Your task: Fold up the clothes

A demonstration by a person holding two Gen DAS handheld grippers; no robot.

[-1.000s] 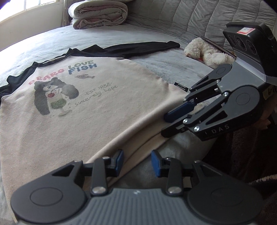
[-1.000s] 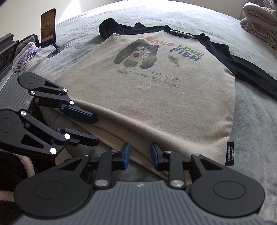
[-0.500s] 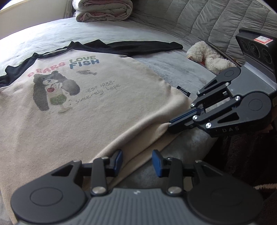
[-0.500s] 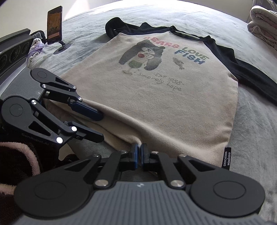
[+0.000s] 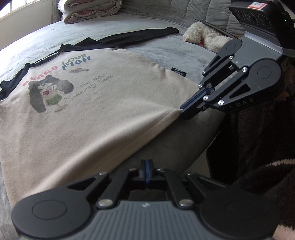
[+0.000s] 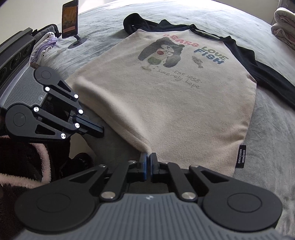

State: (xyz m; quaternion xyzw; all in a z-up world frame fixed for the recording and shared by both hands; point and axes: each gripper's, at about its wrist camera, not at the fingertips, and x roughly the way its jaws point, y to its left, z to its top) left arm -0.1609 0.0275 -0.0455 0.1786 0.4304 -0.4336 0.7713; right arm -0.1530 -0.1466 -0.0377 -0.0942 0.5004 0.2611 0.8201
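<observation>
A beige shirt (image 5: 92, 120) with black sleeves and a bear print lies flat on the bed, also seen in the right wrist view as the shirt (image 6: 184, 110). My right gripper (image 6: 147, 160) is shut on its near hem, and the cloth bunches into the pads. From the left wrist view the right gripper (image 5: 182, 111) pulls the hem into a raised ridge. My left gripper (image 5: 146, 164) is closing and its jaws stand together. No cloth shows between them; the hem runs just above and left of its tips. In the right wrist view the left gripper (image 6: 100, 130) sits beside the hem over the bed edge.
The grey bed cover (image 5: 166, 49) carries folded blankets (image 5: 88, 9) at the back and a plush toy (image 5: 204, 37) at the right. A phone on a stand (image 6: 70, 18) and a pile of folded clothes (image 6: 44, 46) sit left of the shirt. A dark fuzzy sleeve (image 5: 258, 138) hangs by the bed edge.
The right gripper closed on the hem first, then the left jaws came together. The hem has risen at the right gripper and pulled into a ridge.
</observation>
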